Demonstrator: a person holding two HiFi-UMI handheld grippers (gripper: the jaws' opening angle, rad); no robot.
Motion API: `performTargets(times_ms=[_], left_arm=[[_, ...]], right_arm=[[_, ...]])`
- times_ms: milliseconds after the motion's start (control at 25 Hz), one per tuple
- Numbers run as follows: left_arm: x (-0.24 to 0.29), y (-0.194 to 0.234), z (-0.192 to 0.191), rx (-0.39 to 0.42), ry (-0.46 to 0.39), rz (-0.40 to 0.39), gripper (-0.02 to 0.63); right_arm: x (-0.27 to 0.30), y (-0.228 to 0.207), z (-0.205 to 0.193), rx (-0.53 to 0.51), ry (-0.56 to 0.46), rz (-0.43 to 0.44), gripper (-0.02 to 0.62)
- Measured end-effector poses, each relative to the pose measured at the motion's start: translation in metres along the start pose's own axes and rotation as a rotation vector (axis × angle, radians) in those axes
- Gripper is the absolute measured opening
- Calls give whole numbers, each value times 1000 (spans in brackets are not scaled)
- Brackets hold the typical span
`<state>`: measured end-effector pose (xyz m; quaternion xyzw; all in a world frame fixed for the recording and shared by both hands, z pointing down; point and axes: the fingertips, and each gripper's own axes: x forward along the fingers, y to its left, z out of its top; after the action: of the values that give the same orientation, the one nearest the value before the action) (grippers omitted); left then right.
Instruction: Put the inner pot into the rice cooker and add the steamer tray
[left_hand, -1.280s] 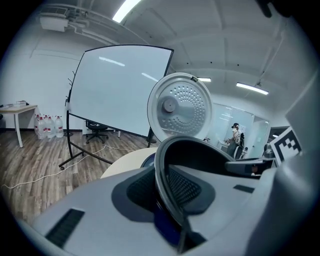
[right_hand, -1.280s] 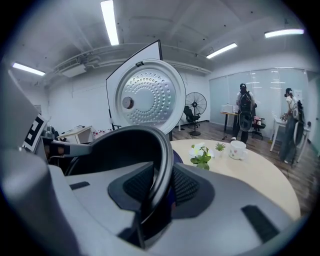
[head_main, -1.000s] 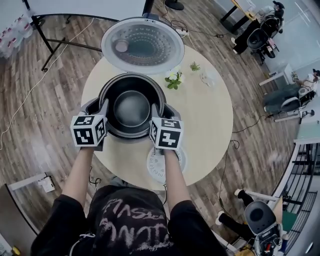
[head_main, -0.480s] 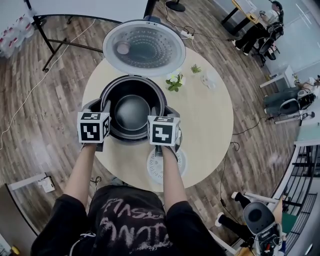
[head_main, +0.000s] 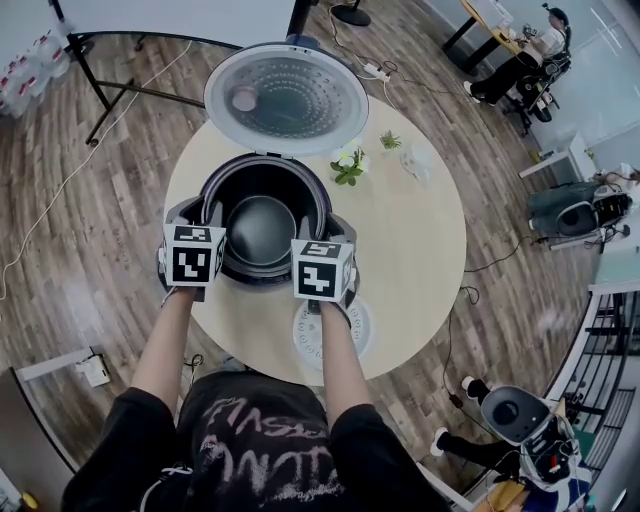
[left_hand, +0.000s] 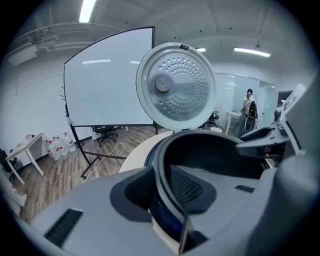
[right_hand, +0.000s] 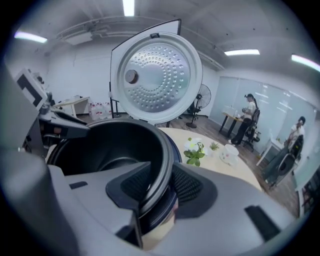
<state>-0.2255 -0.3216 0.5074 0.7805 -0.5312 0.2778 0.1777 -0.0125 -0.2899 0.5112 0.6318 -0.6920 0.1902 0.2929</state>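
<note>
The left tool and right tool, jaws just opened, straddle the inner pot's rim unclamped. The white steamer tray at lower centre looks light and stiff, best pinched by its edge. Beyond it, the smooth, rigid pot sits in the rice cooker.

Tilted downward, the left gripper straddles the inner pot's left rim and the right gripper its right rim. Both pairs of jaws have just been opening, and their pads are now loose around it.
</note>
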Motion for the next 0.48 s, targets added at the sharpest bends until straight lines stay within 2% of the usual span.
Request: performTargets(times_ms=[160, 480], left_arm=[[-1, 0, 1, 40, -36, 27, 121], [-1, 1, 0, -38, -72, -11, 120]], right_arm=[[0, 1, -1, -8, -54, -22, 150], [-5, -2, 2, 38, -120, 3, 169]])
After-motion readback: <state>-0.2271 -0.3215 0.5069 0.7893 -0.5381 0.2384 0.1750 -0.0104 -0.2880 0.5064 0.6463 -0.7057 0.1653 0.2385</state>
